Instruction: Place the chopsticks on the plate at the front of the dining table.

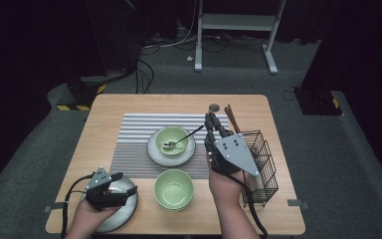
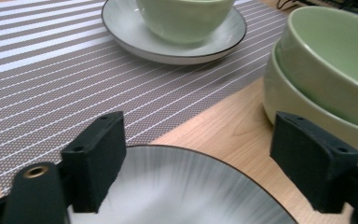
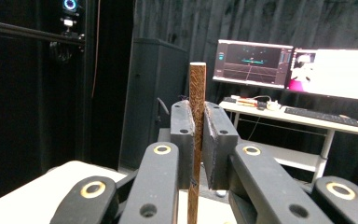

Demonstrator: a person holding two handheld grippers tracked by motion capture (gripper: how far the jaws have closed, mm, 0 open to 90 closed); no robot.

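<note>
1. The right tongs (image 3: 198,140) are clamped on a single brown wooden chopstick (image 3: 196,98), held upright between the two pads; in the high view they (image 1: 213,124) sit at the far right of the worktop (image 1: 129,102), just beside the wire basket (image 1: 263,164)
2. The stick is round, smooth and thin, and the grip looks to fall on a short stretch of it, so I judge it could pivot or slide through the pads if the hand tilts quickly
3. A spoon (image 1: 181,141) rests in the near bowl on the saucer (image 1: 155,149), its handle pointing toward the right tongs; a careless sweep could knock it out
4. The left tongs (image 2: 205,163) stand wide, holding nothing, hovering low over the grey plate (image 2: 182,186) at the near left corner
5. That plate is glazed and glossy with a thin dark rim; hard pads on such a slick edge could skid, and the plate could scrape the wood
6. The stacked green bowls (image 2: 326,70) stand just beside the plate, so a slip might clink against them
7. The striped placemat (image 2: 51,79) is woven and textured, likely offering more friction than the bare wood
</note>
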